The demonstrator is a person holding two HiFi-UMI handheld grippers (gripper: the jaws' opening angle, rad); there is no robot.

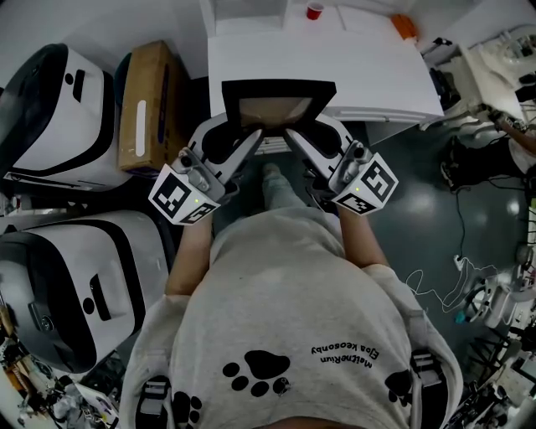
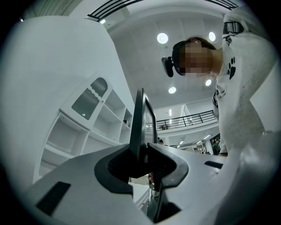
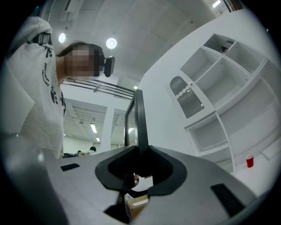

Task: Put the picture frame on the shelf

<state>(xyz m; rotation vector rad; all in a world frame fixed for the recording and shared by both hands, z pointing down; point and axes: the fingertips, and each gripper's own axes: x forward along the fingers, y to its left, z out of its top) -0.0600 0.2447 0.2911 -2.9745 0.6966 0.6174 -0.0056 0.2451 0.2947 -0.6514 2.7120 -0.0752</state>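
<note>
I log a grey short-sleeved T-shirt (image 1: 285,285) with black paw prints (image 1: 266,367) and one line of black lettering (image 1: 345,353). Dark straps (image 1: 156,395) at both shoulders, black camera (image 2: 168,66) on the head. Left gripper (image 1: 249,141) and right gripper (image 1: 295,139) have pale grey shells, each with a black-and-white marker cube (image 1: 182,199).

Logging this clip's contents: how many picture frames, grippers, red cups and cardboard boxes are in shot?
picture frame: 1
grippers: 2 (left gripper, right gripper)
red cup: 1
cardboard box: 1
Total: 5
</note>
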